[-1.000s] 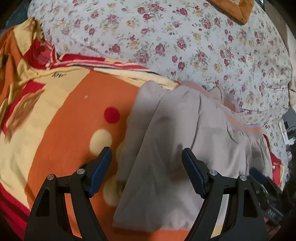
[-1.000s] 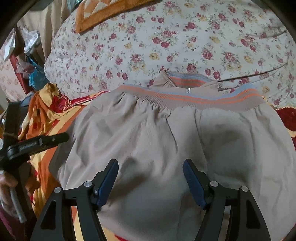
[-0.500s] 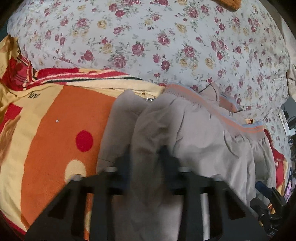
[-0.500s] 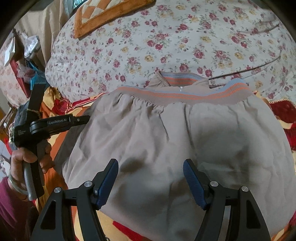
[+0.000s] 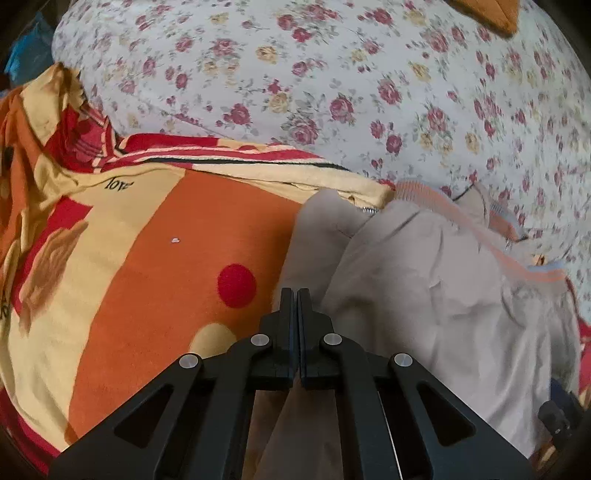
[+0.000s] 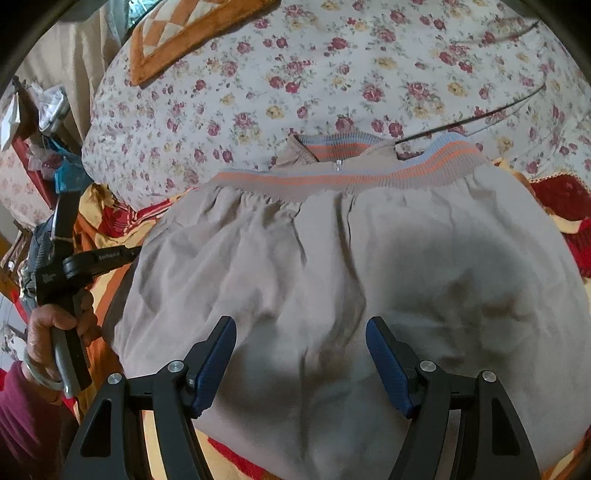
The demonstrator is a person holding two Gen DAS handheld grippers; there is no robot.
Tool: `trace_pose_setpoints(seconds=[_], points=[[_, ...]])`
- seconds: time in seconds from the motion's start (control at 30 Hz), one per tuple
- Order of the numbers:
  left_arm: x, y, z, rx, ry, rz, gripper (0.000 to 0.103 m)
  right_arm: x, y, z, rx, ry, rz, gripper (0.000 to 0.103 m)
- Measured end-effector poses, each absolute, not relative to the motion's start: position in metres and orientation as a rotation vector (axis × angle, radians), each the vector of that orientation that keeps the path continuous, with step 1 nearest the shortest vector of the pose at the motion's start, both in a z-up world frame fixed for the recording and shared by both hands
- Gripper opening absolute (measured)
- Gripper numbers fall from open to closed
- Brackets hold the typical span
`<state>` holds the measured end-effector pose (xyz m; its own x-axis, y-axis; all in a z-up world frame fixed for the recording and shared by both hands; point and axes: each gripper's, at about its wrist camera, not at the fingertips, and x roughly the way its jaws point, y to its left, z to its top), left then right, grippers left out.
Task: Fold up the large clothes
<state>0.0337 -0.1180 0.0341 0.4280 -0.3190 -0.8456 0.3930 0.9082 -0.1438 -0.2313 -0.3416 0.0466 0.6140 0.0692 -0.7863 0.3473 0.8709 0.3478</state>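
Note:
A beige garment (image 5: 424,295) with an orange-and-blue striped ribbed band (image 6: 332,177) lies spread on the bed. My left gripper (image 5: 297,295) is shut, its pads pinched together on the garment's left edge, with cloth bunched up beside them. In the right wrist view the same gripper (image 6: 135,251) reaches in from the left, held by a person's hand (image 6: 51,325). My right gripper (image 6: 301,354) hovers open over the near middle of the garment (image 6: 332,277), with nothing between its blue pads (image 6: 216,365).
An orange, yellow and red blanket (image 5: 147,277) lies under the garment and stretches to the left. A floral quilt (image 5: 332,92) rises behind it, with an orange cushion (image 6: 192,33) on top. Clutter (image 6: 48,110) stands at the far left beside the bed.
My left gripper's jaws went from wide open astride the garment's left part to shut on it. The right gripper stayed open and hardly moved.

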Motion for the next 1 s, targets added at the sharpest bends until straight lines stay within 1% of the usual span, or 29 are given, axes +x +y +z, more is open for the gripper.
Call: trace_pose_setpoints(seconds=[0.13,0.23,0.27,0.3,0.37,0.53,0.67,0.73,0.8,1.0], points=[[0.022,-0.114,0.058,0.045,1.012,-0.480,0.001,-0.239,-0.348,0.060,0.487,0.876,-0.184,0.070],[0.008,-0.119,0.075,0.053,0.984,-0.499,0.007,-0.247,-0.358,0.066,0.474,0.860,-0.215,0.072],[0.004,-0.121,0.078,0.054,0.980,-0.510,0.018,-0.250,-0.362,0.068,0.466,0.857,-0.231,0.072],[-0.001,-0.124,0.080,0.056,0.973,-0.523,0.038,-0.253,-0.365,0.068,0.457,0.857,-0.244,0.072],[-0.012,-0.130,0.082,0.057,0.952,-0.551,0.060,-0.259,-0.371,0.066,0.441,0.859,-0.265,0.072],[-0.026,-0.152,0.068,0.101,0.964,-0.580,0.061,-0.264,-0.385,0.058,0.441,0.848,-0.323,0.072],[-0.028,-0.165,0.045,0.160,1.001,-0.565,0.061,-0.262,-0.394,0.049,0.451,0.825,-0.334,0.072],[-0.025,-0.166,0.034,0.151,1.022,-0.559,0.063,-0.257,-0.396,0.044,0.445,0.831,-0.337,0.072],[-0.022,-0.163,0.030,0.128,1.024,-0.552,0.071,-0.254,-0.398,0.040,0.430,0.837,-0.334,0.073],[-0.017,-0.157,0.035,0.092,1.075,-0.568,0.071,-0.257,-0.401,0.043,0.446,0.824,-0.320,0.073]])
